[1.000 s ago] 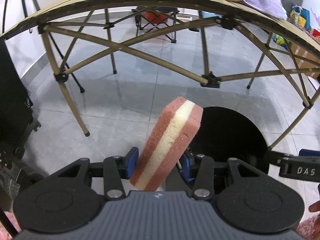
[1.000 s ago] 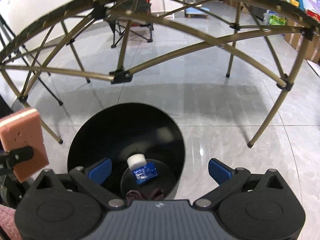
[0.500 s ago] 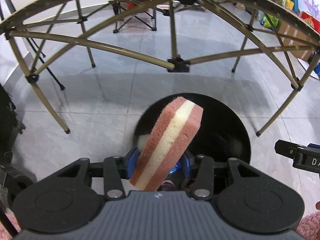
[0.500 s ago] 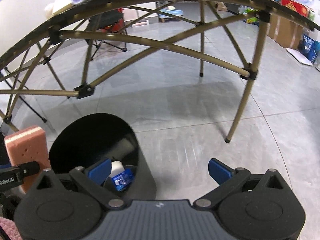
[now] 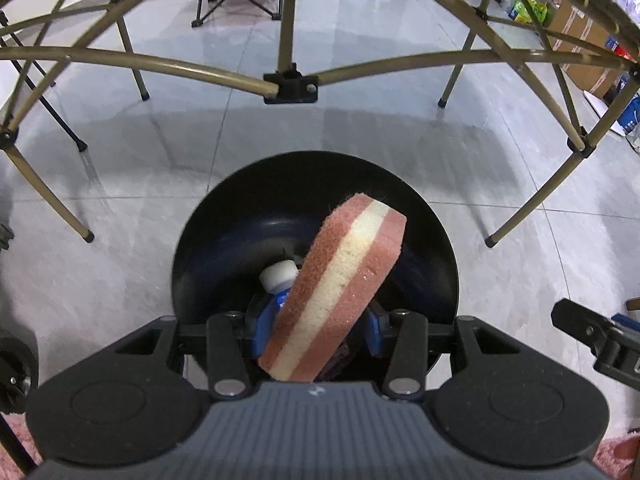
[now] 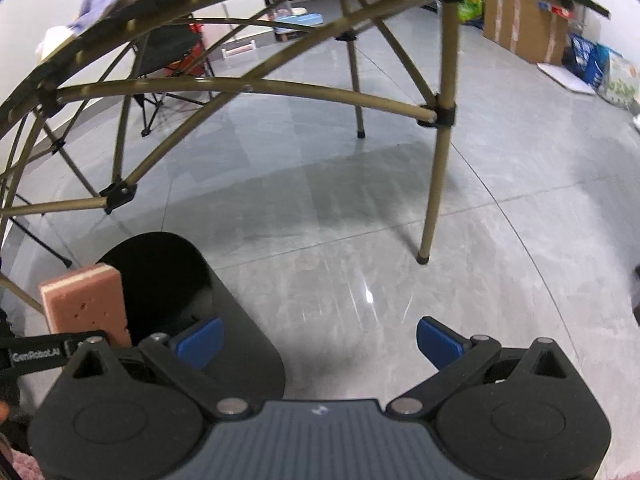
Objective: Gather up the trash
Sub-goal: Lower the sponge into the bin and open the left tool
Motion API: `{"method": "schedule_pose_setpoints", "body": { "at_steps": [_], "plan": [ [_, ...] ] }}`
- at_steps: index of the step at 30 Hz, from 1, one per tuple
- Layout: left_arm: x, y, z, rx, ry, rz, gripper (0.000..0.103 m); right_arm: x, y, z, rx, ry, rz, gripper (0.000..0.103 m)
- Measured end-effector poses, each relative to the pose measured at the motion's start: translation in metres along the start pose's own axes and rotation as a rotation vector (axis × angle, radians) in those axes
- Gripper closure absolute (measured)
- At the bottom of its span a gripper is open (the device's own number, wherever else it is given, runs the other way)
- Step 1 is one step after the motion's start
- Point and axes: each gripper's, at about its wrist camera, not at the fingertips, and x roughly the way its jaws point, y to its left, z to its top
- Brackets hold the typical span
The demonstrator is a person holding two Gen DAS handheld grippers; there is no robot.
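I am holding a pink-and-cream layered sponge (image 5: 338, 288), pinched in my left jaws, over the round black bin (image 5: 224, 216); right jaws spread, empty. Next: release.

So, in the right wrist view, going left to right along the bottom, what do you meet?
Sponge → black trash bin → bare grey floor tiles → table leg.

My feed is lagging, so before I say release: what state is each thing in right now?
Left gripper: shut on the sponge.
Pink and cream layered sponge: held tilted over the bin's mouth.
Round black trash bin: open, with a white-capped blue bottle lying at the bottom.
Right gripper: open, empty, over the floor beside the bin.
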Motion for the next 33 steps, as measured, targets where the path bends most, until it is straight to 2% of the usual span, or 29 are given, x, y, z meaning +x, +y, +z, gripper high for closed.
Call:
{"method": "schedule_pose_setpoints", "body": {
  "at_steps": [17, 23, 24, 26, 27, 28, 33],
  "plan": [
    [0.04, -0.018, 0.007, -0.022, 0.11, -0.001, 0.058, 0.015, -0.024, -0.007, 0.078, 0.051, -0.01, 0.0],
    [0.046, -0.019, 0.006, -0.015, 0.116, 0.02, 0.057, 0.019, -0.028, -0.008, 0.087, 0.064, -0.012, 0.0],
    [0.045, -0.019, 0.006, -0.015, 0.112, 0.028, 0.052, 0.019, -0.028, -0.008, 0.089, 0.064, -0.012, 0.0],
    [0.046, -0.018, 0.006, -0.019, 0.11, 0.042, 0.025, 0.02, -0.028, -0.009, 0.092, 0.065, -0.011, 0.0],
    [0.046, -0.017, 0.006, -0.029, 0.112, 0.048, 0.004, 0.02, -0.029, -0.009, 0.093, 0.065, -0.01, 0.0],
    [0.046, -0.016, 0.006, -0.04, 0.114, 0.057, 0.0, 0.019, -0.029, -0.009, 0.094, 0.065, -0.009, 0.0],
    [0.049, -0.013, 0.007, -0.041, 0.126, 0.096, 0.0, 0.018, -0.029, -0.008, 0.097, 0.061, -0.008, 0.0]
  ]
}}
